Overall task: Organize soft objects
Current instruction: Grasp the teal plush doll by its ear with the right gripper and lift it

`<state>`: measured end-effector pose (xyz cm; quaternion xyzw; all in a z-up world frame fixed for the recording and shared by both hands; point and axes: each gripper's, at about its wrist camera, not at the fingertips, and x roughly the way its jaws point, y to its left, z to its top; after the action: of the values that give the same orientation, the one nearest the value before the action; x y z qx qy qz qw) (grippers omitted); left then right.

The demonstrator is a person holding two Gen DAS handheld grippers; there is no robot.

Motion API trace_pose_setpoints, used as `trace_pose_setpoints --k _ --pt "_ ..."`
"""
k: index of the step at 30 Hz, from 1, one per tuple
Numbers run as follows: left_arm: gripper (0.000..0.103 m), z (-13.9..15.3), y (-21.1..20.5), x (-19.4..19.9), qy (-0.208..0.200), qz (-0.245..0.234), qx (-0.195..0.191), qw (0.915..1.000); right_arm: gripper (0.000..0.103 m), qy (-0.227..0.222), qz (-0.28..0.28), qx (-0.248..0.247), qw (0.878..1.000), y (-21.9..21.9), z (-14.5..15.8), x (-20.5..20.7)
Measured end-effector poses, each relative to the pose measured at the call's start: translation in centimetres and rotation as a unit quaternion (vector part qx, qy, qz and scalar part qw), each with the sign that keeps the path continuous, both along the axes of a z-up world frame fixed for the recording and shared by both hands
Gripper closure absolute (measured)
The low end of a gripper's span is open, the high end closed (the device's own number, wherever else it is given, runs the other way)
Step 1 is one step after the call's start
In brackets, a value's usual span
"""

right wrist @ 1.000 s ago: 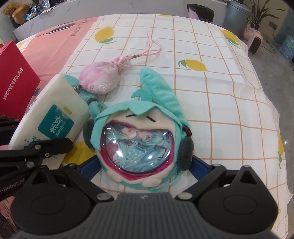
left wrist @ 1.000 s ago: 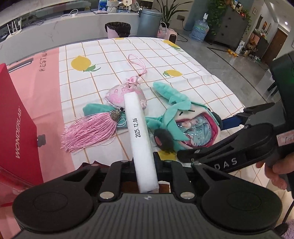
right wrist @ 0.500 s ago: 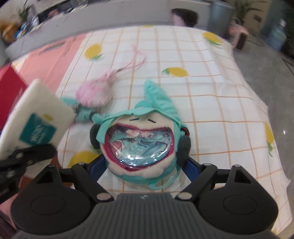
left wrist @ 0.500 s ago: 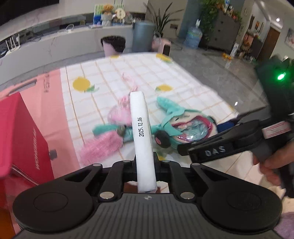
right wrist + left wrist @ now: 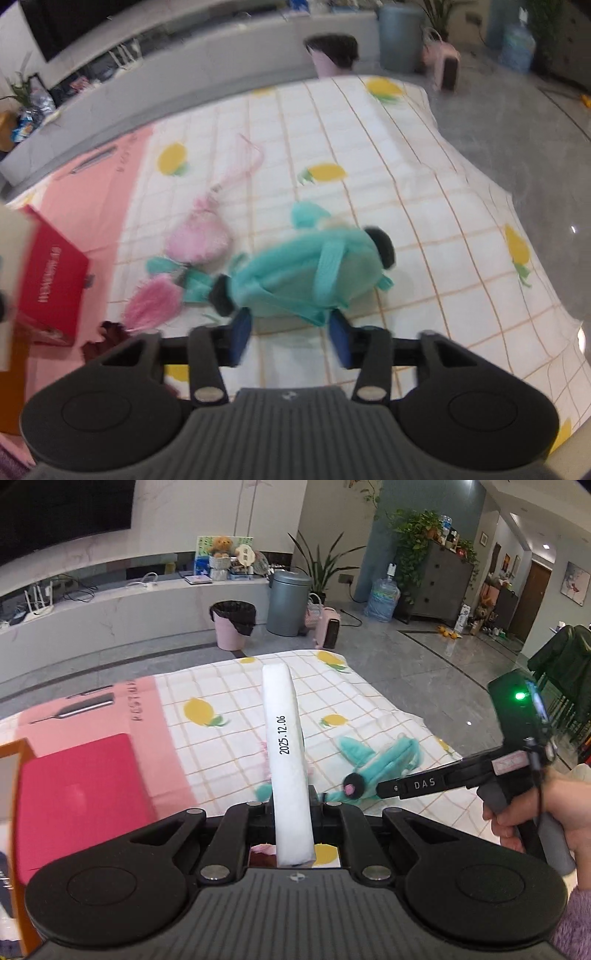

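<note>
because the frames catch both hands in the air, read the risks first, from left to right. your left gripper [image 5: 293, 808] is clamped on the near end of the white tissue pack [image 5: 286, 753], which stands up and away from the jaws, edge-on in the left wrist view, well clear of the checked cloth [image 5: 236, 686] on the bench. most of the pack's length hangs beyond the pads, so a quick swing could lever it loose or fold it.

your right gripper [image 5: 291, 338] has just been closing. the teal plush bag [image 5: 310, 273] sits between the blue pads [image 5: 240, 336], back and strap toward the camera, but this view is blurred and you cannot tell whether the pads press on it or only flank its lower edge. if only the fabric rim is caught, the bag may slide out as you lift. a teal strand runs from the bag toward the pink pouch [image 5: 201, 240] and pink tassel [image 5: 153, 302], which lie just beside it on the cloth. judged from that, lifting the bag could drag them along.

count, left to right:
- red box [image 5: 51, 280]: one, at the left edge of the bench
- tissue pack: one, held
- pink pouch with cord: one
- pink tassel: one
- teal plush bag: one
- grippers: two, the right one with a hand [image 5: 535, 819] visible on its grip
</note>
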<state>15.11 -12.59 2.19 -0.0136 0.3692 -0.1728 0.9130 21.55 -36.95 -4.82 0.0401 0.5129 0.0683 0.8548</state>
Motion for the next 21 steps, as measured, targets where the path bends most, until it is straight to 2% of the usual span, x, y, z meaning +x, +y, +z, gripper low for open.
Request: trace_pose_setpoints --k 3,6,9,12,16,18,19,21 --pt "0.092 -0.3 1.1 0.0 0.006 0.004 -0.004 1.0000 0.021 0.020 -0.030 0.000 0.999 -0.8 -1.1 1.2" --pt "0.092 -0.8 1.6 0.2 0.014 0.010 -0.010 0.9998 0.011 0.044 -0.094 0.065 0.992 -2.6 -2.2 1.6" --pt "0.092 -1.3 1.8 0.2 0.019 0.010 -0.016 0.9996 0.006 0.054 -0.141 0.126 0.980 -3.8 -2.6 1.0" --pt "0.092 -1.9 1.8 0.1 0.027 0.006 -0.020 0.9994 0.005 0.056 -0.168 0.193 0.965 -4.5 -2.5 0.2" --pt "0.092 -2.3 1.5 -0.5 0.027 -0.007 -0.012 0.9995 0.003 0.067 -0.255 0.274 0.925 -5.6 -2.4 0.3" --pt "0.092 -2.4 1.5 -1.1 0.026 -0.013 -0.009 0.9995 0.003 0.081 -0.304 0.270 0.910 -5.6 -2.6 0.8" --pt "0.092 -2.5 1.6 -1.3 0.027 -0.015 -0.009 0.9995 0.003 0.080 -0.316 0.255 0.910 -5.4 -2.6 1.3" --pt "0.092 -2.7 2.0 -1.6 0.031 -0.018 -0.011 0.9993 0.004 0.066 -0.317 0.219 0.920 -4.5 -2.4 2.0"
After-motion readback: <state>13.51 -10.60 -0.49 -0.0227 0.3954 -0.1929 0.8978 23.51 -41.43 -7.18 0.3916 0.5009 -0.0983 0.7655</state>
